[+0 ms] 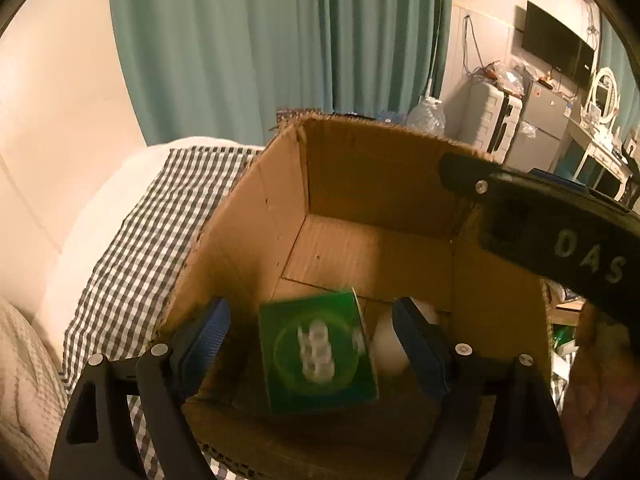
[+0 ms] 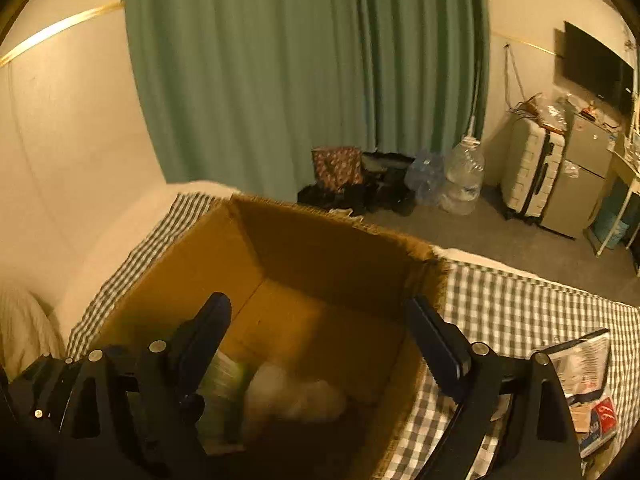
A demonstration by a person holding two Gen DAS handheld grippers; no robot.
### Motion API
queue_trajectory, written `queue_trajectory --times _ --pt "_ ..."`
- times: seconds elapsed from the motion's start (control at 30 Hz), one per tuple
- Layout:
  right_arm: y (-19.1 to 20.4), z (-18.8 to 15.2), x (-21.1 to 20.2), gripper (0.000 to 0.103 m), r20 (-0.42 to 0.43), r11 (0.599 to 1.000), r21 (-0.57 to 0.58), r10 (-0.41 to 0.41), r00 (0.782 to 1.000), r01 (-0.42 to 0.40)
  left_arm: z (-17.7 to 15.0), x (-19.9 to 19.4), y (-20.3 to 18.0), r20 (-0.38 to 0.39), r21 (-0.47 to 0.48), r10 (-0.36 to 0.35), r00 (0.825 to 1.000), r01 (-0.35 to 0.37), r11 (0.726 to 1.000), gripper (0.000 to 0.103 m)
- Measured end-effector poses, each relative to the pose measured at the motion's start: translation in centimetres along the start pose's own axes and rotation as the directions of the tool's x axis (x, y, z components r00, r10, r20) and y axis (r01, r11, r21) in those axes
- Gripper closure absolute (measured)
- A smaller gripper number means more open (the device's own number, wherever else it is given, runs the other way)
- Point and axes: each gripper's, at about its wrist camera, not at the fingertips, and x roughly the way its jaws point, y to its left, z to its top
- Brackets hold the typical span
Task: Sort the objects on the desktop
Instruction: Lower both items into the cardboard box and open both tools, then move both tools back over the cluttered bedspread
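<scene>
An open cardboard box [image 1: 360, 176] stands on a checked cloth. Inside it lies a green packet [image 1: 316, 352] with a picture of small white bottles, blurred, and a pale rounded thing [image 1: 390, 346] beside it. My left gripper [image 1: 311, 310] hangs over the box, open, its blue pads [image 1: 212, 332] standing clear of the packet on both sides. My right gripper [image 2: 320, 320] is also open above the box [image 2: 320, 248], nothing between its fingers. Below it sit the green packet [image 2: 226, 388] and a blurred white thing [image 2: 292, 398]. The right gripper's black body [image 1: 560, 232] crosses the left view's right side.
The checked cloth [image 2: 520, 304] covers a bed along a pale wall. Booklets [image 2: 584, 372] and a red card [image 2: 604, 416] lie on it right of the box. A hand [image 1: 592, 364] shows at the right. Beyond are a green curtain, a water jug [image 2: 464, 176] and a suitcase [image 2: 532, 172].
</scene>
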Motion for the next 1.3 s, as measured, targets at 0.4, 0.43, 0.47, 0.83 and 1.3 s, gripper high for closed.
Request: queue_trajectory --times 0.4,0.43,0.47,0.83,1.3 --pt "-5.7 -0.1 -7.1 0.013 0.095 0.988 0.117 -0.109 0.989 0.098 1.4 -3.3 -2.9 0.095 0.069 -0.01 0.995 0.003 0.998 0.006" --pt "-6.2 -0.1 -8.1 0.013 0.103 0.986 0.128 -0.12 0.987 0.107 1.4 -3.6 -3.1 0.104 0.07 -0.012 0.995 0.005 0.998 0.006" --pt "-6.5 -0.1 -8.7 0.013 0.11 0.984 0.136 -0.128 0.986 0.113 1.5 -4.0 -3.3 0.113 0.071 -0.016 0.994 0.008 0.997 0.006" --pt "-10.5 -0.8 -18.3 0.013 0.185 0.966 0.168 -0.225 0.956 0.195 2.1 -9.0 -5.9 0.216 0.084 -0.08 0.973 0.063 0.995 0.0" --pt "-15.8 -2.6 -28.5 0.009 0.238 0.926 0.256 -0.337 0.911 0.276 2.3 -15.6 -13.9 0.316 0.178 -0.161 0.935 0.108 0.978 0.0"
